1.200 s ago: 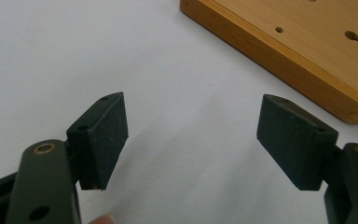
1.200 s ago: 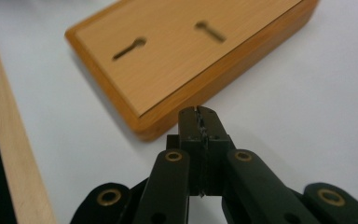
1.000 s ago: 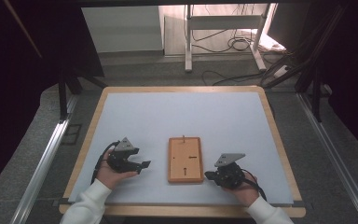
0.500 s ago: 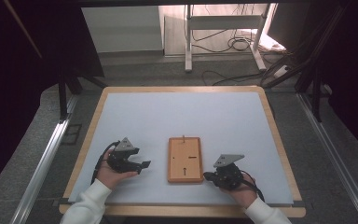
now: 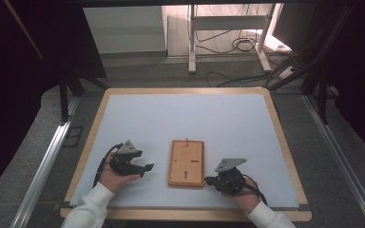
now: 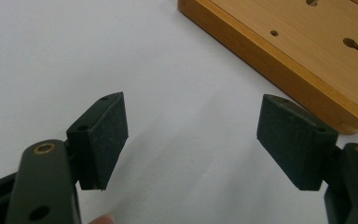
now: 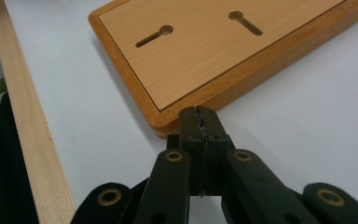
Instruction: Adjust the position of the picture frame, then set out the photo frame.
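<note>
Pale grey and edged in light wood, the counter (image 5: 190, 114) fills the middle of the high view. Low in the centre of that frame lies a wooden board (image 5: 186, 163), flat, its keyhole slots facing up. At lower left the left gripper (image 5: 145, 167) sits with its jaws spread wide, nothing between them. At lower right the right gripper (image 5: 210, 180) has its jaws pressed together, its tip just beside the board's corner.

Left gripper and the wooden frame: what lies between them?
Nothing but bare white table separates the left gripper from the wooden frame, as the high view shows.
</note>
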{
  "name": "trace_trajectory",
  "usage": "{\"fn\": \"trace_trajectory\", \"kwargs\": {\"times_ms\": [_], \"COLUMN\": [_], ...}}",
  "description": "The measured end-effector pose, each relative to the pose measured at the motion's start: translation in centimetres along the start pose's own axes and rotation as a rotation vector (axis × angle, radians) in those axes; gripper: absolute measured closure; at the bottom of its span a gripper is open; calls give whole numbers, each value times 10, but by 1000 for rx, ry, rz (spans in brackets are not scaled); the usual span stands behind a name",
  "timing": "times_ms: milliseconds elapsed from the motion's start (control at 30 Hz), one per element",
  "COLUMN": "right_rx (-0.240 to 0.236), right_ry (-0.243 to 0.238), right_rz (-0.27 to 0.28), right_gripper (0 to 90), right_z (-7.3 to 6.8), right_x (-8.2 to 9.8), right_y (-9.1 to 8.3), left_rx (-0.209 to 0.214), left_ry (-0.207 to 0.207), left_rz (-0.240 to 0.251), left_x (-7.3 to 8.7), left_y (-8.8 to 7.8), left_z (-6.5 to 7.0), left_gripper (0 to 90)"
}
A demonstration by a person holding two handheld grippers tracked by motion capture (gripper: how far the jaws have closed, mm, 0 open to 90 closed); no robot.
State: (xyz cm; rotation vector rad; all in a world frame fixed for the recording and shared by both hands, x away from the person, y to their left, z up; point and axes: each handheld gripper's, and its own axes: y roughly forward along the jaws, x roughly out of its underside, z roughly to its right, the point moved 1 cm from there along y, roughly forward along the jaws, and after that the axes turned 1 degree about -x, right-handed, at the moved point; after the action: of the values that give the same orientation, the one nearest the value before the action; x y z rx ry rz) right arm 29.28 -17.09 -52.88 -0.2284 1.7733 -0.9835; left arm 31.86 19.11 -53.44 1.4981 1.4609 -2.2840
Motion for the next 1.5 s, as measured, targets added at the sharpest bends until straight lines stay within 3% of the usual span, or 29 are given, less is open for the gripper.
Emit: {"fn": "trace_trajectory", "kwargs": {"times_ms": [200,367,600,633,667,700,733,767,867,1167,1500], "right_rx": [32,88,132,136,136,145,150,150,180,200,195], "right_ry": [2,50,101,120,120,132,140,140,160,187,179], "right_rz": [39,90,108,112,112,118,124,124,138,139,137], "right_gripper": [899,890,862,790,790,637,577,577,424,281,239], "right_z": [4,18,32,36,36,38,39,39,40,41,40], "right_x": [0,14,26,29,29,31,31,31,31,31,33], "right_y": [-13,-32,-46,-48,-48,-49,-49,-49,-50,-50,-52], "left_rx": [0,1,1,1,1,0,0,0,2,1,24], "left_ry": [-3,-2,7,6,6,8,8,8,7,10,32], "left_rz": [-1,6,8,8,8,8,8,8,8,24,33], "left_x": [0,0,-1,-1,-1,0,0,0,0,-1,-11], "left_y": [0,-1,-1,0,0,0,0,0,0,-1,3], "left_z": [-1,0,1,1,1,1,1,1,1,2,11], "left_gripper": [245,245,245,245,245,245,245,245,245,245,245]}}
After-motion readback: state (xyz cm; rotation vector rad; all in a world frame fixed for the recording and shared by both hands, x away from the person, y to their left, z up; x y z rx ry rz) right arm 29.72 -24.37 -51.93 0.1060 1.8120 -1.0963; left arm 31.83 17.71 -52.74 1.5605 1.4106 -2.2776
